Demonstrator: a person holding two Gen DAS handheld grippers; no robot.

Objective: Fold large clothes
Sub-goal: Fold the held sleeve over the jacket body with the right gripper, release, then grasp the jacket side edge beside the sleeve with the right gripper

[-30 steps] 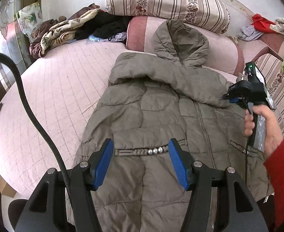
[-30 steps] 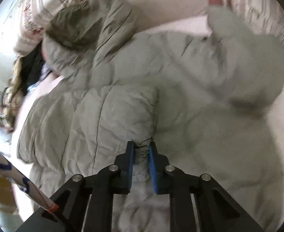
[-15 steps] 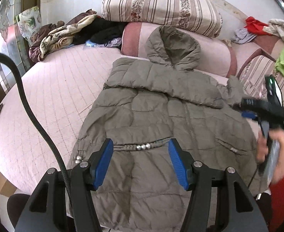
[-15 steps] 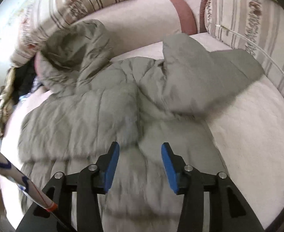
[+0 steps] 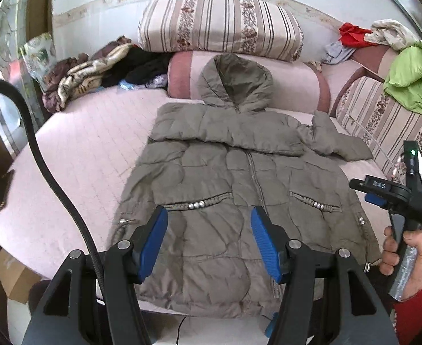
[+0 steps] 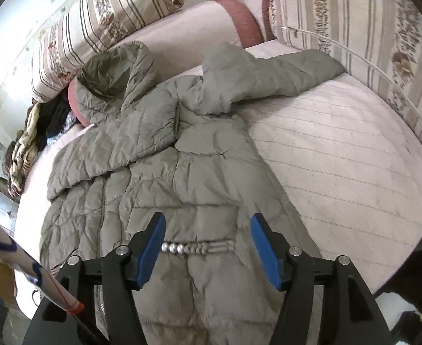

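Both tongs gaped wide, holding nothing: the left gripper [image 5: 209, 241] and right gripper [image 6: 208, 247] hovered over the puffy olive-grey quilted hooded jacket [image 5: 239, 189], spread flat on the pink quilted bed [image 5: 90, 143]. A striped floral bolster [image 5: 219, 26] lay behind its hood.

jacket [image 5: 239, 189] on bed [image 5: 75, 155] | hood [image 5: 235, 82] against bolster [image 5: 294, 83] | pillow [image 5: 219, 26] atop bolster
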